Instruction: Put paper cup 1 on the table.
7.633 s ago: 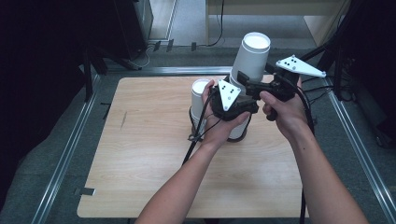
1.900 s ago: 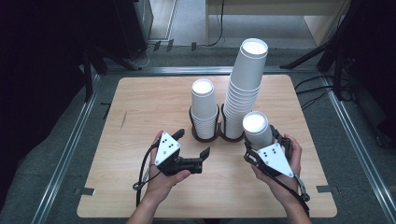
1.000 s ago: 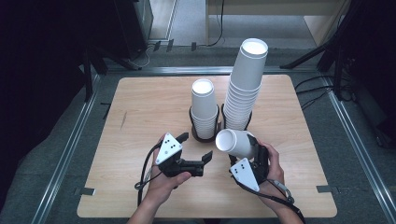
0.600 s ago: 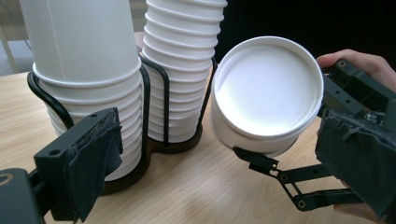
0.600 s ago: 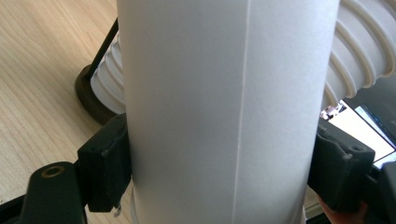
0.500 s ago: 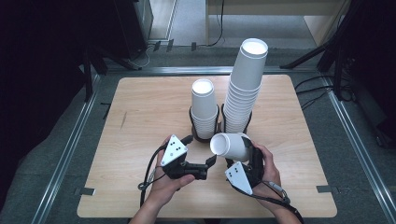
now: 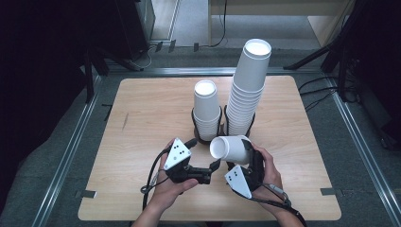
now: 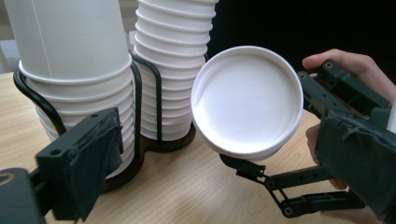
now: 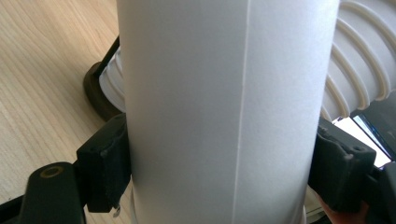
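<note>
Here, near the tabletop's (image 7: 142, 109) front edge, the right gripper (image 7: 246, 163) clamps a sideways white paper cup (image 7: 231, 148), which the left gripper (image 7: 213, 168), jaws apart and just closing, should grasp gently without crushing.

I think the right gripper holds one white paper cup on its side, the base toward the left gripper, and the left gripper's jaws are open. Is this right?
Not quite: the left gripper faces the cup's open mouth, not its base, as the left gripper view shows. The rest holds: the right gripper clamps the cup's wall, and the left jaws stand open.
</note>
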The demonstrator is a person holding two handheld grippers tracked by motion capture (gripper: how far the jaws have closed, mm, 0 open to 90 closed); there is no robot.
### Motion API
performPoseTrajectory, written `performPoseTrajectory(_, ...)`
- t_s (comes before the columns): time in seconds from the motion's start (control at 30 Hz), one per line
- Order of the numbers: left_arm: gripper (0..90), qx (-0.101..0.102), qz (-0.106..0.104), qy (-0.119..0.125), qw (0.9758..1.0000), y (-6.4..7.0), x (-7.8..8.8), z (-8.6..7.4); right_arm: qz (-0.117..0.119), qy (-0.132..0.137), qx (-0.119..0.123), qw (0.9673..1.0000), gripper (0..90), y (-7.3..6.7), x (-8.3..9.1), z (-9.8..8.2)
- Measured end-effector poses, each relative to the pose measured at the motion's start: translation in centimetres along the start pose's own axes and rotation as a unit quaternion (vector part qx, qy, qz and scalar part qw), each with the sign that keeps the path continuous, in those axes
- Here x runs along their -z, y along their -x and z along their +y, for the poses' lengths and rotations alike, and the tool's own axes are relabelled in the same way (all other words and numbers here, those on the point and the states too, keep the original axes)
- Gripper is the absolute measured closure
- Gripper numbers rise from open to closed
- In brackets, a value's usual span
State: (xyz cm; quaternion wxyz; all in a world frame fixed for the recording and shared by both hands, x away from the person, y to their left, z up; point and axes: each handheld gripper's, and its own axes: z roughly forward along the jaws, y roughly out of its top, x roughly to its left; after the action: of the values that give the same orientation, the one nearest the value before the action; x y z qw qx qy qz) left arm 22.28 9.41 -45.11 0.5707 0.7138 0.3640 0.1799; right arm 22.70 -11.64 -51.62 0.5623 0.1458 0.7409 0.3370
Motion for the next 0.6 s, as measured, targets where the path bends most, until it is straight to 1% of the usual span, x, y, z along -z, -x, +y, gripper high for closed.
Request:
performPoseTrajectory(0.27, 3.0, 0.002, -0.010, -0.002, 0.9999, 0.17, -0.10, -0.01, 0.001, 0.006, 0.008, 1.0000, 18.3, -0.20, 0.14, 0.31)
performPoseTrajectory(0.3, 3.0, 0.001, -0.012, -0.004, 0.9999, 0.25, -0.16, -0.04, 0.001, 0.009, 0.015, 0.9998, 18.3, -0.30, 0.13, 0.31)
performPoseTrajectory(0.37, 3.0, 0.001, -0.013, -0.006, 0.9999, 0.29, -0.19, -0.06, 0.001, 0.010, 0.018, 0.9998, 18.3, -0.31, 0.15, 0.32)
performPoseTrajectory(0.4, 2.9, -0.001, -0.017, -0.006, 0.9998, 0.37, -0.22, -0.10, 0.000, 0.013, 0.026, 0.9996, 18.3, -0.40, 0.14, 0.38)
performPoseTrajectory(0.6, 2.6, 0.003, -0.019, -0.011, 0.9998, 0.35, -0.39, -0.19, 0.004, 0.019, 0.032, 0.9993, 18.3, -0.81, 0.34, 0.60)
